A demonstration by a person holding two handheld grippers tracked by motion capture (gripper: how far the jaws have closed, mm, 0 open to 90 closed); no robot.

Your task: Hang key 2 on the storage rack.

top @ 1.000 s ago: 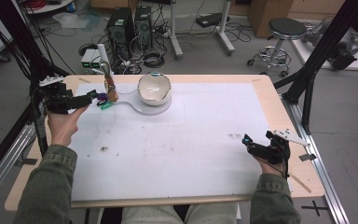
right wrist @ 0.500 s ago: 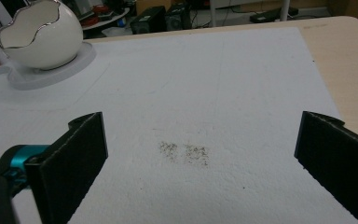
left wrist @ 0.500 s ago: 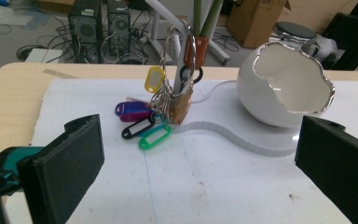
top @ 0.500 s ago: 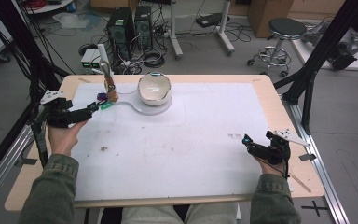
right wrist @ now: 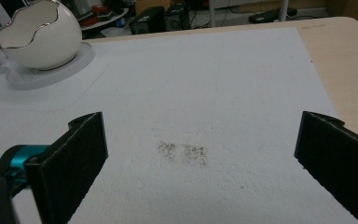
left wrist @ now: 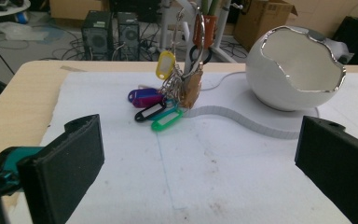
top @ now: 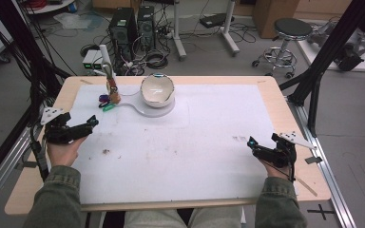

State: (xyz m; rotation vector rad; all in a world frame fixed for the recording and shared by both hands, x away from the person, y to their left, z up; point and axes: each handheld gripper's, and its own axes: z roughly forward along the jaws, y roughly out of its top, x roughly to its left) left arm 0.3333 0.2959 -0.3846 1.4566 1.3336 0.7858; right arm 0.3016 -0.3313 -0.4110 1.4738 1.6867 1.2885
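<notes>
We hold the left gripper (top: 89, 124) near the table's (top: 38, 190) left edge, its jaws spread wide and empty. Ahead of it, near the far left corner, a bunch of keys with coloured tags (left wrist: 165, 100) hangs from a small stand, tags resting on the white mat (top: 180, 147). Just beside it sits an egg-shaped white bowl (top: 157, 90). Our right gripper (top: 253, 145) rests near the right edge, jaws also wide apart, holding nothing.

The high view looks forward and down over the whole table (top: 285, 95). Each gripper view sits low, close to the white mat (left wrist: 214, 177), facing along it. All three share the egg-shaped bowl (top: 157, 89).
</notes>
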